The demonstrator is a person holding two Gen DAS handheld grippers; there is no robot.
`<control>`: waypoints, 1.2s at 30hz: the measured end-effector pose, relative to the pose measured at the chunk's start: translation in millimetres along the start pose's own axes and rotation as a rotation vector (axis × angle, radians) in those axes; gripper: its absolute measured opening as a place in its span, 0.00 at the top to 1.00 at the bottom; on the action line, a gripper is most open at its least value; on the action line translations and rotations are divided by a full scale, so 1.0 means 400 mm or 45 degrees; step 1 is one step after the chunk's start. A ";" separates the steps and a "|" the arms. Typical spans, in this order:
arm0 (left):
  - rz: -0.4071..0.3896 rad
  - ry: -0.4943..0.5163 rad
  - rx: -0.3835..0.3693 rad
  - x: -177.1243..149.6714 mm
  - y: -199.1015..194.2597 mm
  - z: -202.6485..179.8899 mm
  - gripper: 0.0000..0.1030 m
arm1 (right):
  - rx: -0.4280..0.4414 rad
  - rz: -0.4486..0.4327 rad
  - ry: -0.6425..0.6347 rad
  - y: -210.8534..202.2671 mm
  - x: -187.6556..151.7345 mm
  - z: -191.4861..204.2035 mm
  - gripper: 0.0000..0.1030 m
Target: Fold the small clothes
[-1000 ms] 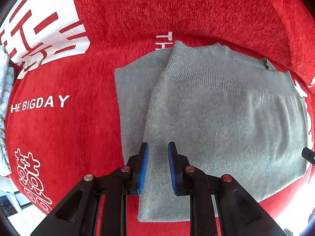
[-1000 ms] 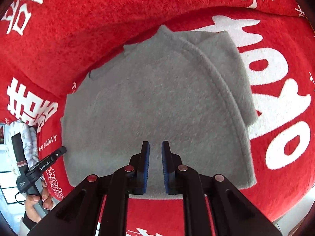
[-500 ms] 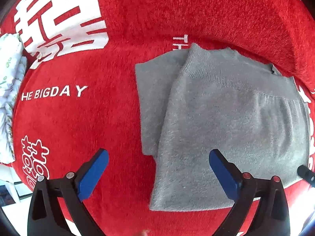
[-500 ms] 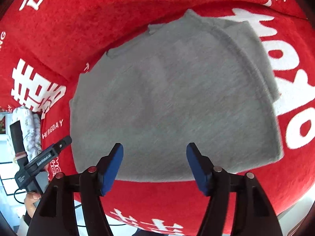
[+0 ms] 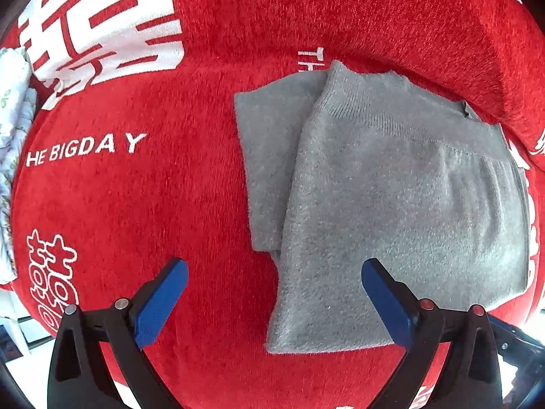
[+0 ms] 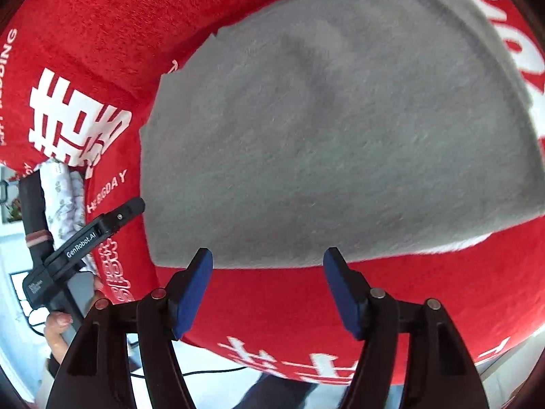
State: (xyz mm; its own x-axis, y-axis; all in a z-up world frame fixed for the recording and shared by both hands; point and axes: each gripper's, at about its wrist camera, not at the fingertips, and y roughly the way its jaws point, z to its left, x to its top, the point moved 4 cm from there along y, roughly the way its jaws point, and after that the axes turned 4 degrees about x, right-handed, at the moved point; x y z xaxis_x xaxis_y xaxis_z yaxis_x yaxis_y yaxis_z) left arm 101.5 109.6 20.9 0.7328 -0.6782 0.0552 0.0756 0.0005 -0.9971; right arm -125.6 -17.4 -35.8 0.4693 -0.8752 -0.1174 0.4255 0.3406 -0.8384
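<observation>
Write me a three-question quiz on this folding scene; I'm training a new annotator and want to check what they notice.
1. True or false: the left gripper is clamped on the grey knit garment.
2. Multiple choice: the garment lies on A) a bare wooden table, B) a red cloth with white lettering, C) a blue towel.
3. Fill in: the right gripper is ____, with its blue pads apart near the garment's closest edge.

Key: 1 false; 2 B; 3 open.
</observation>
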 end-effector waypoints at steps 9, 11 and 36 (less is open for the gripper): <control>0.009 -0.071 -0.082 -0.007 0.010 0.058 0.01 | 0.245 0.032 0.133 0.067 -0.027 0.026 0.29; 0.017 -0.103 -0.091 -0.011 0.017 0.077 0.01 | 0.328 0.036 0.192 0.086 -0.033 0.026 0.29; 0.193 -0.304 -0.843 0.028 0.092 0.049 0.01 | 1.000 -0.161 0.604 0.137 0.012 0.069 0.92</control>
State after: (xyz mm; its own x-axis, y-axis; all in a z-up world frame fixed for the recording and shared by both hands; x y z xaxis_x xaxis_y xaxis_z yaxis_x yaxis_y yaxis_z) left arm 125.9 116.4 -14.0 0.8362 -0.5269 -0.1522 -0.4094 -0.4150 -0.8125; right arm -78.7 6.4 -67.5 0.0915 -0.9116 -0.4007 0.9356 0.2165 -0.2789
